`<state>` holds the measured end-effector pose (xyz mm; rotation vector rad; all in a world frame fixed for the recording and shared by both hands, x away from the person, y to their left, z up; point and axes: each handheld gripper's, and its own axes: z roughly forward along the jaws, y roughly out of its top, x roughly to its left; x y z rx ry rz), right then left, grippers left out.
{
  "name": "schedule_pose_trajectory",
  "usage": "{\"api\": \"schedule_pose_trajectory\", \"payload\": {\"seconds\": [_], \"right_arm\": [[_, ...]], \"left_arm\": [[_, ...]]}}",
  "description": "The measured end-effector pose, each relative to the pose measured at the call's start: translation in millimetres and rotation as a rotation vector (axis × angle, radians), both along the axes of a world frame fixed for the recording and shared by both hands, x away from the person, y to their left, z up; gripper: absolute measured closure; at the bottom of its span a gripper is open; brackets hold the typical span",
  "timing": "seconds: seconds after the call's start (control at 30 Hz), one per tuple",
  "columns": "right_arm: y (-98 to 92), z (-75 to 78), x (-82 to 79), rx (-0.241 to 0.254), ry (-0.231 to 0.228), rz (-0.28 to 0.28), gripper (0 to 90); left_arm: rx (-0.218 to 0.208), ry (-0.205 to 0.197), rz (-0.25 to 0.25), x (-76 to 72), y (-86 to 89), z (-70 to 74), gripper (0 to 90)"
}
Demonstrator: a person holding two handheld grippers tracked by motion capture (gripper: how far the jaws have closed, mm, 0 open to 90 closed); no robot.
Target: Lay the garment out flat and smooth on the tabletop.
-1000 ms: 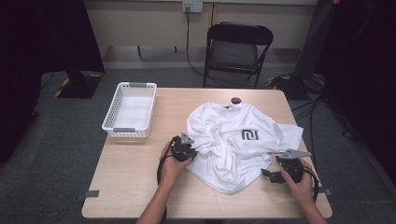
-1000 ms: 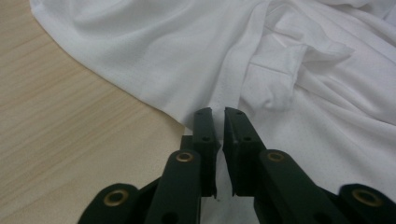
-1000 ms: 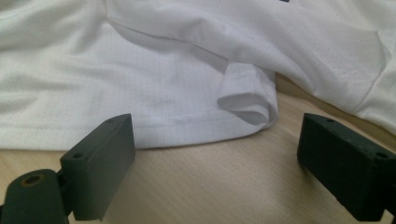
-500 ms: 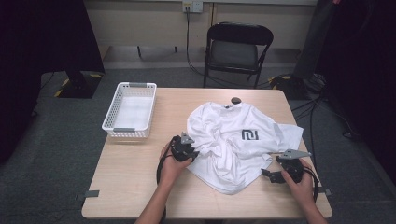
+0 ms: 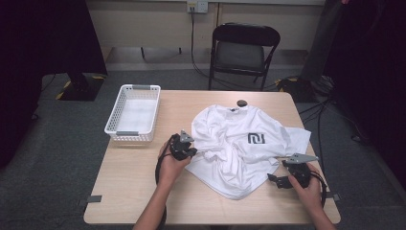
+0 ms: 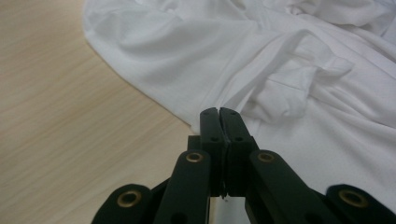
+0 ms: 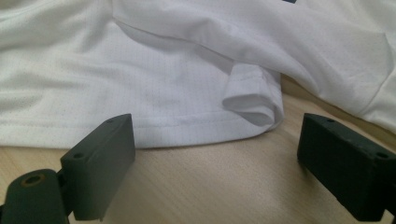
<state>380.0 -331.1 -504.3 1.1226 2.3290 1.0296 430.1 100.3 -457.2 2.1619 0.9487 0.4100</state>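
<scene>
I see one crumpled white cotton T-shirt [image 5: 242,148] on my light wooden bench [image 5: 124,179], beside one white plastic basket [image 5: 133,114]. My left hand-held gripper [image 6: 219,112] is pressed together at its hem; my right hand-held gripper [image 7: 215,158] gapes apart.

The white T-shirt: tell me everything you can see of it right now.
The white T-shirt lies crumpled on the wooden table, front up, with a dark logo on the chest and a fine mesh-like knit. Its collar points toward the chair. The left tongs are shut at its edge; the right tongs stand open before its stitched hem.
</scene>
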Motion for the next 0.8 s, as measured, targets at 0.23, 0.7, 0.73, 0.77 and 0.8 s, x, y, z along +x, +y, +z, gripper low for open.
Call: {"api": "schedule_pose_trajectory", "payload": {"seconds": [0.23, 0.7, 0.73, 0.77, 0.8], "right_arm": [[0.0, 0.0, 0.3, 0.000, 0.000, 0.001, 10.3], [0.1, 0.0, 0.2, 0.000, 0.000, 0.001, 10.3], [0.1, 0.0, 0.3, 0.000, 0.000, 0.001, 10.3], [0.1, 0.0, 0.2, 0.000, -0.001, 0.001, 10.3], [0.1, 0.0, 0.3, 0.000, 0.000, 0.001, 10.3]], "left_arm": [[0.000, -0.021, 0.055, 2.3, 33.9, 8.6, 89.6], [-0.046, 0.023, 0.195, -0.5, 60.3, -12.9, 67.8], [-0.057, 0.025, 0.209, -0.5, 59.8, -13.9, 64.6], [-0.052, 0.020, 0.216, 0.6, 58.9, -15.0, 64.1], [-0.049, 0.012, 0.236, 1.9, 57.4, -16.2, 63.0]]}}
